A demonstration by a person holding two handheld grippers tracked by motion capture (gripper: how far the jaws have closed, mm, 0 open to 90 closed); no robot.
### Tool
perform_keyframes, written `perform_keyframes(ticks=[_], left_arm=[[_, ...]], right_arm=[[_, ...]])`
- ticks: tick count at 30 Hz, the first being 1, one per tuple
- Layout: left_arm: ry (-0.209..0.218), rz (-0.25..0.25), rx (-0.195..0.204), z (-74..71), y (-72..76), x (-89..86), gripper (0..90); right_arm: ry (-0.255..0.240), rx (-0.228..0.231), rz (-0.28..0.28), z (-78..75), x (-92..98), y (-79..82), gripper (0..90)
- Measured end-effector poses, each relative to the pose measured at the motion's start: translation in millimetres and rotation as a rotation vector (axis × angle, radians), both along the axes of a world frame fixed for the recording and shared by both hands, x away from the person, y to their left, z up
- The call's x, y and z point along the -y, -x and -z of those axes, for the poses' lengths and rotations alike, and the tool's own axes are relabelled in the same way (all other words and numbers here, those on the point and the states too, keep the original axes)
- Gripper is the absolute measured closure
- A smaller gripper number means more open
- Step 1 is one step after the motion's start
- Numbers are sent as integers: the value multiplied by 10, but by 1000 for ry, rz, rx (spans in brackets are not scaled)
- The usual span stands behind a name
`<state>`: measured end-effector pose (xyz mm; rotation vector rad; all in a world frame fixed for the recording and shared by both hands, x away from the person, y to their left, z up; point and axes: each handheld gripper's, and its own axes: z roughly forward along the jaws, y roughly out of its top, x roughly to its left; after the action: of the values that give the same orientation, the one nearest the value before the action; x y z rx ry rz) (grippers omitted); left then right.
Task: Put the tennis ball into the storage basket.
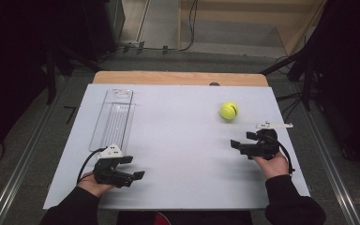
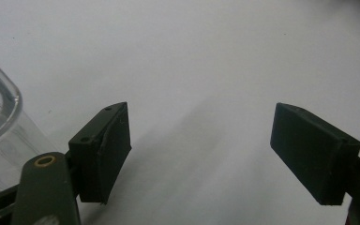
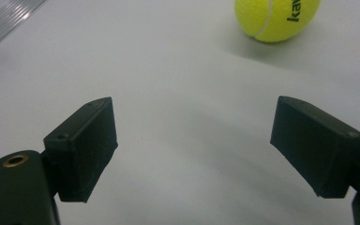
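Two things on table (image 1: pixel 178 154), tennis ball (image 1: pixel 228 110), clear tray (image 1: pixel 113 119)

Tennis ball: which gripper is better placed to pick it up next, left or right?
Right. The right gripper sits open just short of the tennis ball, which lies ahead in its own view. The left gripper, also open, is across the table beside the clear tray.

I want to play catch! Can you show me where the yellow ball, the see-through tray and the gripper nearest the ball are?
tennis ball (image 1: pixel 228 110): high view, middle of its yellow face.
clear tray (image 1: pixel 114 120): high view, its ribbed floor.
right gripper (image 1: pixel 242 140): high view, between its open fingertips.
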<state>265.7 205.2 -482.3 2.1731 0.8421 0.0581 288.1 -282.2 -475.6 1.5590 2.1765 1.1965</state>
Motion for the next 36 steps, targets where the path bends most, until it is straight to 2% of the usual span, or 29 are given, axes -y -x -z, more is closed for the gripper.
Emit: perform_keyframes(ticks=[9,10,12,18,23,26,36], left_arm=[[-1,0,0,4,-1,0,212],[1,-1,0,4,-1,0,212],[0,1,-1,4,-2,-1,212],[5,5,-2,11,-1,8,212],[0,4,-5,10,-3,5,212],[1,3,-5,10,-2,6,212],[-1,2,-6,13,-5,5,212]], right_arm=[[10,0,10,-38,-9,-106,128],[-4,-4,-1,-44,-9,-133,129],[-1,-3,-7,-52,-11,-140,128],[10,7,-1,-114,2,-218,129],[0,10,2,-174,17,-287,128],[13,23,10,-211,19,-323,128],[13,24,24,-325,51,-447,129]])
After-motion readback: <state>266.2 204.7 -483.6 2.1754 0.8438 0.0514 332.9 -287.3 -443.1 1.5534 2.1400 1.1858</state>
